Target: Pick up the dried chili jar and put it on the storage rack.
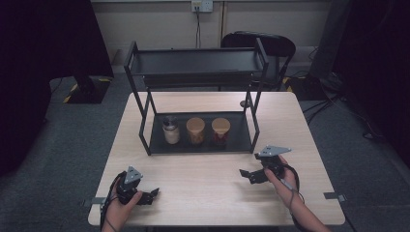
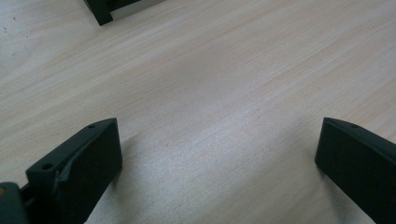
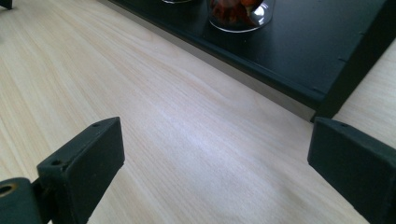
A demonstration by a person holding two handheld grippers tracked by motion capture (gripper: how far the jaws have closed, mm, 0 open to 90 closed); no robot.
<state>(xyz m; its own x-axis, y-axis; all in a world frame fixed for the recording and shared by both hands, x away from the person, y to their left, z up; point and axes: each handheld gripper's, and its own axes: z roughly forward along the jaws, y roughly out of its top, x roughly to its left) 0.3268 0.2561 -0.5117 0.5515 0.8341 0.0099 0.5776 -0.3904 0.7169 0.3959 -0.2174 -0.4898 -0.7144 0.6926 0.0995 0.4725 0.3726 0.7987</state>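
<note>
A black two-tier rack (image 1: 145, 104) stands at the back middle of the wooden table (image 1: 203, 179). On its lower shelf (image 1: 237, 143) stand three jars: a white-filled one with a metal lid (image 1: 170, 129), one with a wooden lid (image 1: 195, 130), and one with red contents (image 1: 220, 131). That red jar (image 3: 240, 11) also appears at the top of the right gripper view. My left gripper (image 1: 153, 194) lies low at the table's front left, open, with bare wood between its jaws. My right gripper (image 1: 245, 175) sits at the front right, open and holding nothing, pointing towards the rack's front edge (image 3: 261, 70).
A dark chair (image 1: 270, 46) stands behind the table. Cables and a stand base (image 1: 89, 89) lie on the grey floor around it. The rack's front corner post (image 2: 100, 11) shows at the top of the left gripper view.
</note>
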